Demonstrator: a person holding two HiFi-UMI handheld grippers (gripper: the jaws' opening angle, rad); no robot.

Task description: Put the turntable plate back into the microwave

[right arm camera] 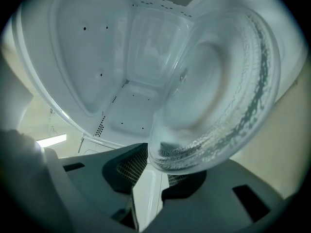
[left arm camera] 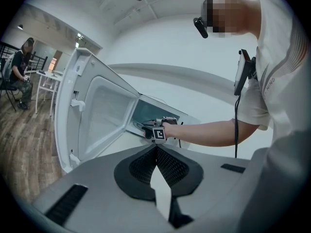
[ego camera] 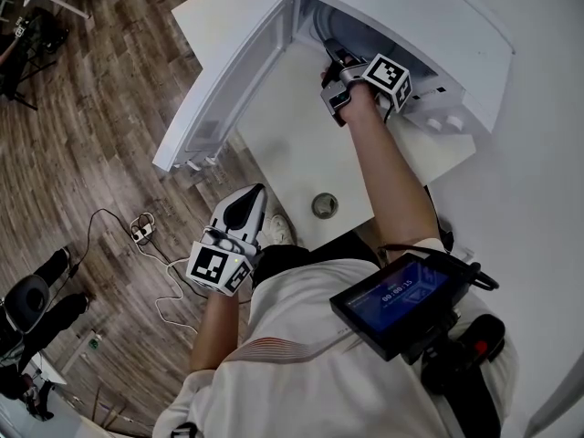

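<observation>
The turntable plate (right arm camera: 218,91) is shown only in the right gripper view, centre right. It is tilted inside the microwave (ego camera: 411,16) cavity, with its rim clamped between the jaws of the right gripper (right arm camera: 156,163). In the head view, upper right, the plate is concealed. The left gripper (left arm camera: 156,148), lower centre, is closed on nothing. Digits on the chest display (ego camera: 401,292) are too small to be read.

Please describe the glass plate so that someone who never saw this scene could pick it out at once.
Find the white microwave with its door swung open. At its opening, the right gripper grips the turntable plate by its rim. It is the only clear glass disc there, round, raised at the edge and steeply tilted.
</observation>
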